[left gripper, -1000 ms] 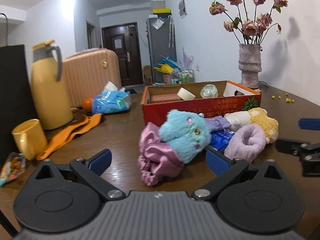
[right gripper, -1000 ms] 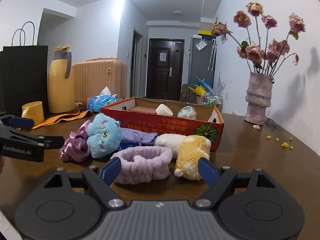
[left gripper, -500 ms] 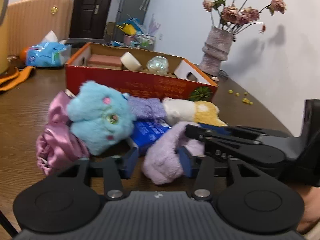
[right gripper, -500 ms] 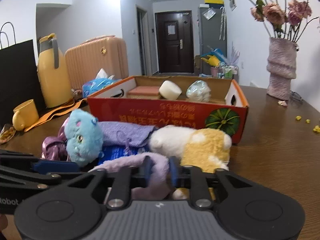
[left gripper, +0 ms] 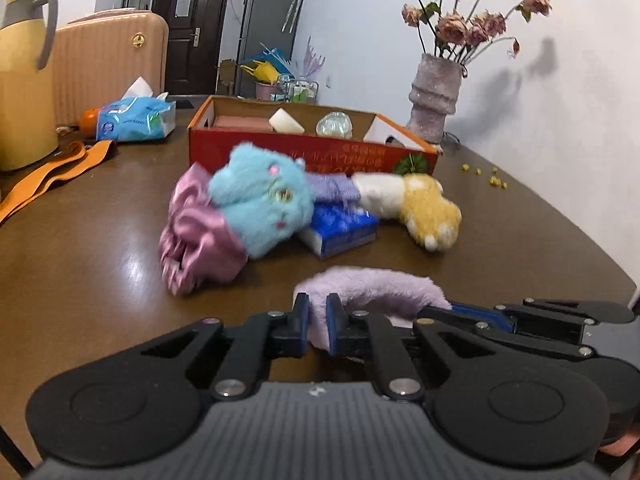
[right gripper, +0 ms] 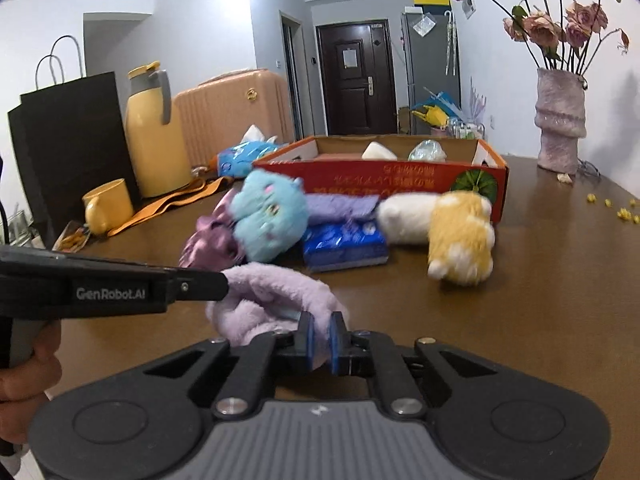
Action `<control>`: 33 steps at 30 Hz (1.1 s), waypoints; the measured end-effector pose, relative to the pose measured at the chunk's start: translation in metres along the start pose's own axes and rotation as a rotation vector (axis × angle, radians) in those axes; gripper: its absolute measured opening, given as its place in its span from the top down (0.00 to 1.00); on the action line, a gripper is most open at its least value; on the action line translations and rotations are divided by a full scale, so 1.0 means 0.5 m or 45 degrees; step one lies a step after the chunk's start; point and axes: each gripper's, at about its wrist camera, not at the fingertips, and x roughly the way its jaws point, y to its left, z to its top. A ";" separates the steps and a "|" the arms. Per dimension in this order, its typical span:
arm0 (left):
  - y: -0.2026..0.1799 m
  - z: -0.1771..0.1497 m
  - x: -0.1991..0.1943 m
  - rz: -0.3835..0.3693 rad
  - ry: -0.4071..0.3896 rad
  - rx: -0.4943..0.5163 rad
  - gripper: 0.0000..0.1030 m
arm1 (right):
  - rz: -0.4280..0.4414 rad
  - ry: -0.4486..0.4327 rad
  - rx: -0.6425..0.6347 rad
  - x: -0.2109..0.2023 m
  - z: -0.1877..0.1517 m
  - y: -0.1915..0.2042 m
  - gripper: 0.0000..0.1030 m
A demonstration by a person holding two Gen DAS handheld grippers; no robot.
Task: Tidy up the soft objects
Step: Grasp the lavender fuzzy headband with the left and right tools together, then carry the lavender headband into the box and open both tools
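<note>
Our left gripper (left gripper: 317,322) is pinched tight on one end of the fluffy lilac headband (left gripper: 372,290), and our right gripper (right gripper: 321,342) is clamped on the other end, so the band hangs between the two, lifted clear of the bench (left gripper: 100,240). Half a second ago it lay against the pile with both grippers just closing on it; now it is drawn back toward us and apart from the rest. We judge the pick is done and the band is ready to be folded or carried to the box.

Beyond the band, the other soft things sit bunched together: the pink satin scrunchie (left gripper: 196,236) touching the blue plush toy (left gripper: 260,204), a blue tissue pack (left gripper: 340,228) beside it, a purple cloth (left gripper: 332,188) behind, and the white and yellow plush (left gripper: 420,204) to the right. The red cardboard box (left gripper: 312,156) stands just behind them, open on top, with a few items already inside.

Bare bench lies between us and the pile, and more on the right towards the vase (left gripper: 434,98). The left is crowded: an orange strap (left gripper: 52,176), yellow mug (right gripper: 108,206), jug (right gripper: 154,132) and black bag (right gripper: 68,148). The near bench edge is hidden under the grippers.
</note>
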 end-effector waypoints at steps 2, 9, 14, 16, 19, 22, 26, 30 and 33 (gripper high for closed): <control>0.001 -0.014 -0.021 -0.013 -0.001 -0.004 0.90 | 0.002 -0.006 0.008 -0.022 -0.010 0.011 0.92; -0.007 -0.020 -0.029 -0.022 -0.029 0.011 0.87 | -0.045 -0.027 -0.008 -0.039 -0.008 0.017 0.87; -0.025 -0.027 -0.001 -0.031 -0.008 0.097 0.69 | -0.059 0.001 0.001 -0.013 -0.009 0.009 0.87; -0.021 -0.028 0.007 -0.020 -0.004 0.097 0.69 | -0.050 0.018 0.008 -0.007 -0.012 0.006 0.89; -0.011 -0.022 0.013 -0.019 -0.009 0.094 0.87 | -0.051 0.025 0.000 -0.003 -0.014 0.006 0.91; -0.006 -0.016 0.002 -0.024 -0.045 0.095 0.90 | -0.059 -0.004 0.017 -0.009 -0.011 0.003 0.94; -0.003 0.007 -0.026 -0.056 -0.124 0.083 0.91 | -0.047 -0.079 0.037 -0.028 0.009 -0.002 0.94; 0.009 0.095 -0.026 -0.081 -0.208 0.093 0.91 | -0.014 -0.150 -0.008 -0.022 0.085 -0.015 0.94; 0.030 0.201 0.007 -0.087 -0.244 0.105 0.91 | 0.001 -0.193 -0.093 0.021 0.184 -0.025 0.94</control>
